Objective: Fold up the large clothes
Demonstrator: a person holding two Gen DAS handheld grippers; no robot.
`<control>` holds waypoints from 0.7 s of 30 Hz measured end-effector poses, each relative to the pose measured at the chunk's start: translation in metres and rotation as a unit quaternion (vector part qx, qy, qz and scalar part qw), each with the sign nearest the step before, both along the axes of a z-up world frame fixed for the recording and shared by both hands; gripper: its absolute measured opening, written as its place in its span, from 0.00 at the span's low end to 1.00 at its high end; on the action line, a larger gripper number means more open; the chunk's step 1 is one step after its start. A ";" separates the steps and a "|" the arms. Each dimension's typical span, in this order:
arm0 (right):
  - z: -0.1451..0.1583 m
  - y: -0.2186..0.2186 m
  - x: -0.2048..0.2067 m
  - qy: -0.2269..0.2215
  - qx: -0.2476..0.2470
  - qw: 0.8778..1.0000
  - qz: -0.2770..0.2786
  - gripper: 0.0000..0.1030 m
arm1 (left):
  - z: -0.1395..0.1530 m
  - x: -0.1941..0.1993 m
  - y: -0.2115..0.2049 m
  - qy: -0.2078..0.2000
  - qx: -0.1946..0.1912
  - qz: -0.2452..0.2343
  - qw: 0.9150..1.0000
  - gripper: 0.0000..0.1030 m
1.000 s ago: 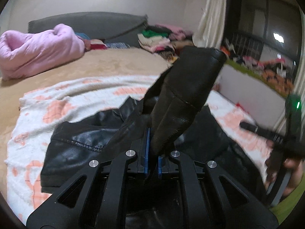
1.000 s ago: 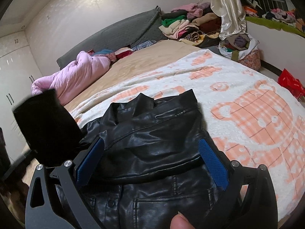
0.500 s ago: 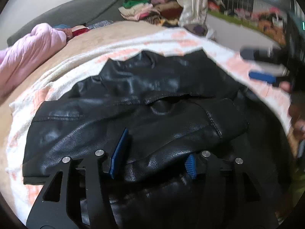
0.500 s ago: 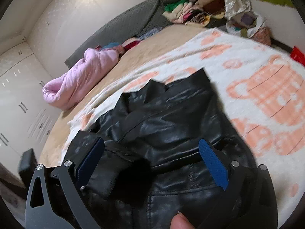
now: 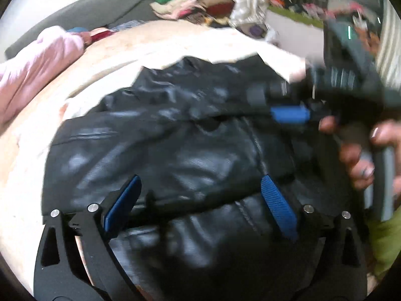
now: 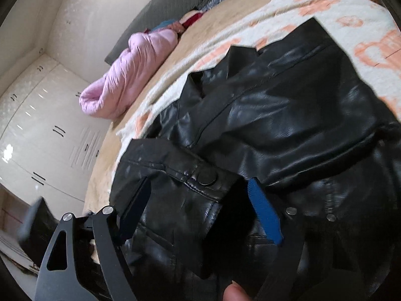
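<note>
A black leather jacket (image 5: 190,135) (image 6: 300,115) lies on a white blanket with orange print (image 6: 345,7) on the bed, one sleeve laid across its body. My left gripper (image 5: 200,195) hovers low over the jacket's middle, its jaws opening wide, and the leather under them is not pinched. My right gripper (image 6: 200,200) is over the sleeve cuff (image 6: 190,183) with its snap button. Its jaws are closing with the cuff between them, and the pads do not press on it. In the left wrist view the right gripper (image 5: 283,102) comes in from the right, held by a hand (image 5: 363,155).
A pink duvet (image 6: 130,75) (image 5: 37,65) is bundled at the head of the bed by a grey headboard (image 6: 175,2). Piled clothes (image 5: 190,2) sit at the far corner. White wardrobe doors (image 6: 45,130) stand to the left of the bed.
My left gripper let go of the raised sleeve, which now lies flat across the jacket, and its jaws spread wide. My right gripper dropped onto the cuff and its jaws narrowed.
</note>
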State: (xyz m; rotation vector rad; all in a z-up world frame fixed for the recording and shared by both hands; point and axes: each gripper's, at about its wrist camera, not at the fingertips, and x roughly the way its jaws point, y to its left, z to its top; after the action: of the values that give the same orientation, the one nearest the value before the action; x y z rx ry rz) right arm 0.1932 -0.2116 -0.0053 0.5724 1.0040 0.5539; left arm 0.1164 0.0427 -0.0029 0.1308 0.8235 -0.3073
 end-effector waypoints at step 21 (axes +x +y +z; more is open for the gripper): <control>0.109 0.067 0.011 -0.208 -0.151 0.963 0.075 0.11 | 0.041 0.031 0.196 -0.041 -0.168 0.299 0.939 0.91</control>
State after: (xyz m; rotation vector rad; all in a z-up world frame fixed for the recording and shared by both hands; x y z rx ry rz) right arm 0.2040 -0.1447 0.1039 0.0982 0.7127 0.6105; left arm 0.1478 0.2390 0.0379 -0.4221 0.6792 0.1350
